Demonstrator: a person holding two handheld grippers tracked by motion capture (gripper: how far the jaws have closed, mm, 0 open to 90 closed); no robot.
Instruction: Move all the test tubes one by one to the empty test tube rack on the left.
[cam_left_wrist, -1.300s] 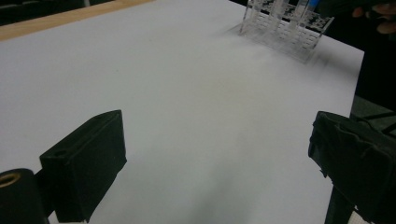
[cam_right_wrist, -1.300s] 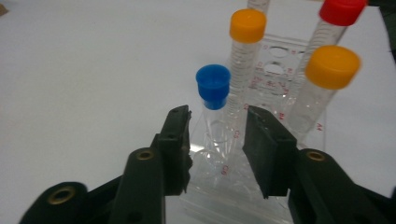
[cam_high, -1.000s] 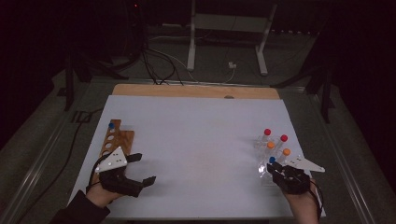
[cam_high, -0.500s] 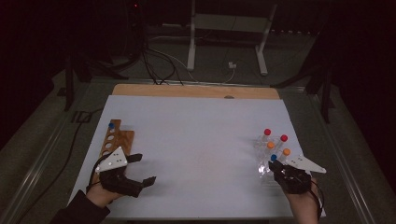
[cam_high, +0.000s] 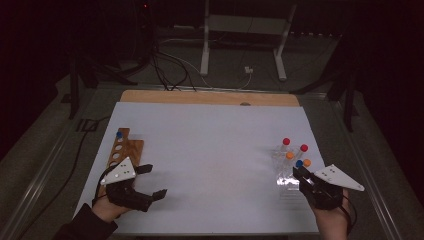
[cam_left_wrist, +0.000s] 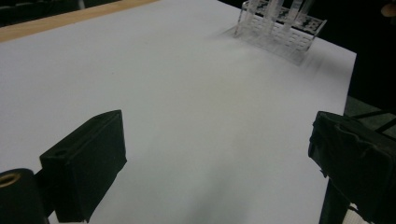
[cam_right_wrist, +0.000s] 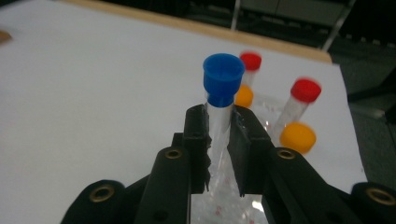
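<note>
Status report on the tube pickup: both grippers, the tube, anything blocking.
Right gripper shut on blue-capped tube. Left gripper open, holding nothing. Other capped tubes crowd close behind.

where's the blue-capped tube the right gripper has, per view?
High view: blue-capped tube at lower right, at the tips of the right gripper.
Left gripper view: tubes in the clear rack at top right are cut off at the top edge, so I cannot pick it out.
Right gripper view: centre, clamped between the jaws.
Shared landmark: the clear rack on the white sheet.
</note>
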